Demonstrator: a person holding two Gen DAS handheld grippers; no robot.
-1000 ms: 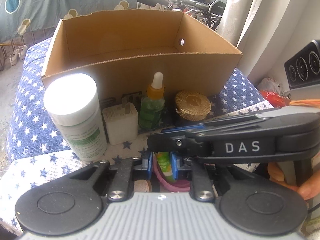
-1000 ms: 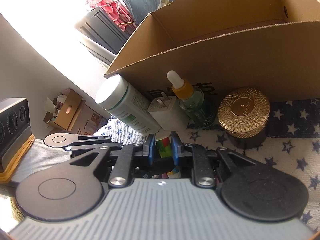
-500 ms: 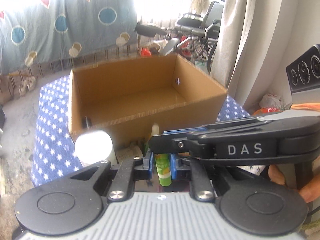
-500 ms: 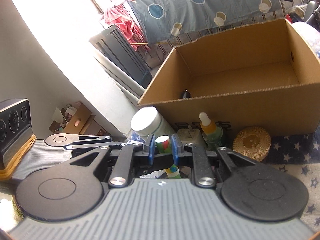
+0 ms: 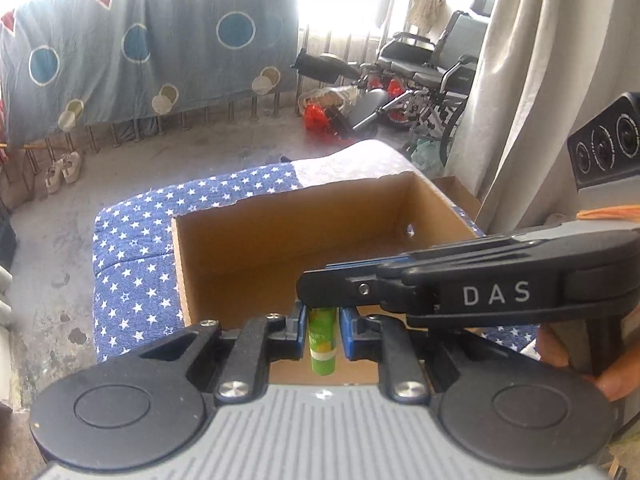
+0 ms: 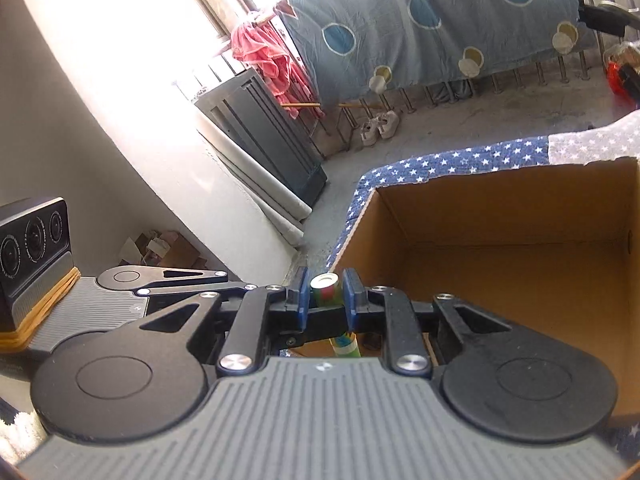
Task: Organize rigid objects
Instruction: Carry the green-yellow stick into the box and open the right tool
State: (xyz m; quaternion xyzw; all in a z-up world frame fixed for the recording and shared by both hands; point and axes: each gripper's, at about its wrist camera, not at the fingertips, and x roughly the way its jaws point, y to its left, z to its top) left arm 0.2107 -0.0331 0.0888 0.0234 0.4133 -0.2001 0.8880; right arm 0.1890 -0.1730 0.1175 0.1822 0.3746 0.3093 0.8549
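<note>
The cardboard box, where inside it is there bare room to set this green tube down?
The cardboard box floor looks bare from the left wall to the holed right wall. It is crowded only at the near edge, where both grippers clamp the green tube.

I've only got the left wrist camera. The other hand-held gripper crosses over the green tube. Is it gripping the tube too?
Observer: Yes. The right wrist view shows the right hand-held gripper shut on the upper end of the tube.
Operator: What does that end look like?
Observer: A round, flat cap, with red and green bands just below it.
Operator: What's off to the left of the table?
Observer: A dark grey cabinet against the wall, with a pink cloth hanging above it.
</note>
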